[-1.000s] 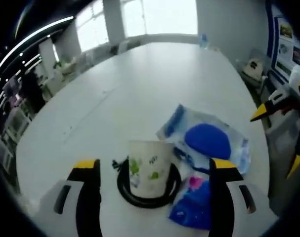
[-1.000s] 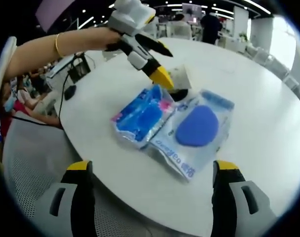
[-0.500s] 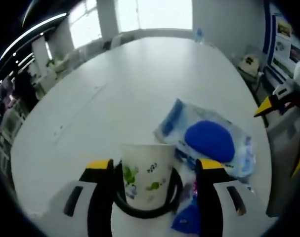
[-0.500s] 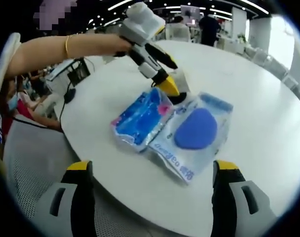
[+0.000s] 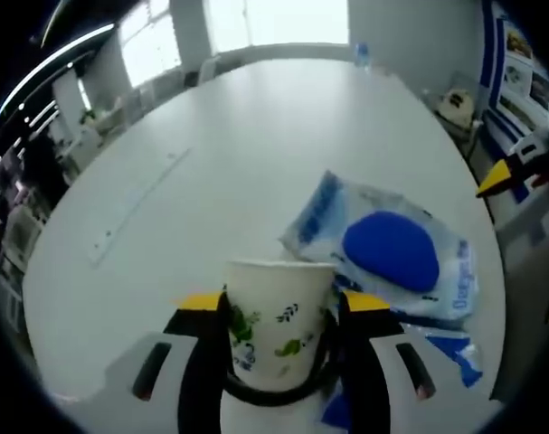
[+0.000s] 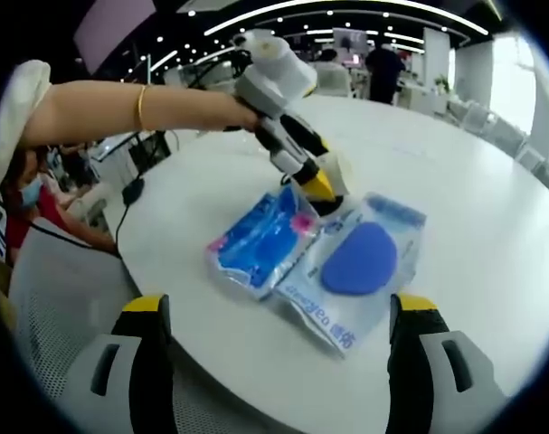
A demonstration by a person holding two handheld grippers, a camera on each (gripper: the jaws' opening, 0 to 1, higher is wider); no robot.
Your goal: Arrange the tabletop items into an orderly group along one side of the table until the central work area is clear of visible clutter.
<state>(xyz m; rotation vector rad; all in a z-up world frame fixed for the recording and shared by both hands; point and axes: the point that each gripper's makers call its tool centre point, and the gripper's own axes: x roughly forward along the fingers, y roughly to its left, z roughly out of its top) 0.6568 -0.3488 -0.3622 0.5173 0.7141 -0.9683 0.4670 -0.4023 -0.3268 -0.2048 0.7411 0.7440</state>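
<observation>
One paper cup [image 5: 277, 312] stands upright inside a black ring [image 5: 274, 391] on the white tabletop [image 5: 229, 154], clamped between the jaws of the left hand-held gripper [image 5: 276, 306]. Its inside cannot be seen. Two blue packets [image 6: 355, 262] [image 6: 260, 237] lie beside it. The right hand-held gripper [image 6: 279, 312] is held spread wide, empty, off the tabletop edge.

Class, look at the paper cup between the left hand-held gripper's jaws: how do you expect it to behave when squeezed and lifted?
The paper cup looks thin-walled, so a hard squeeze would probably dent it. It seems light for its size, so it should lift easily. It stands upright inside a black ring, with the left hand-held gripper closing on both sides; being tall and narrow, it may tip if nudged off-centre.
</observation>
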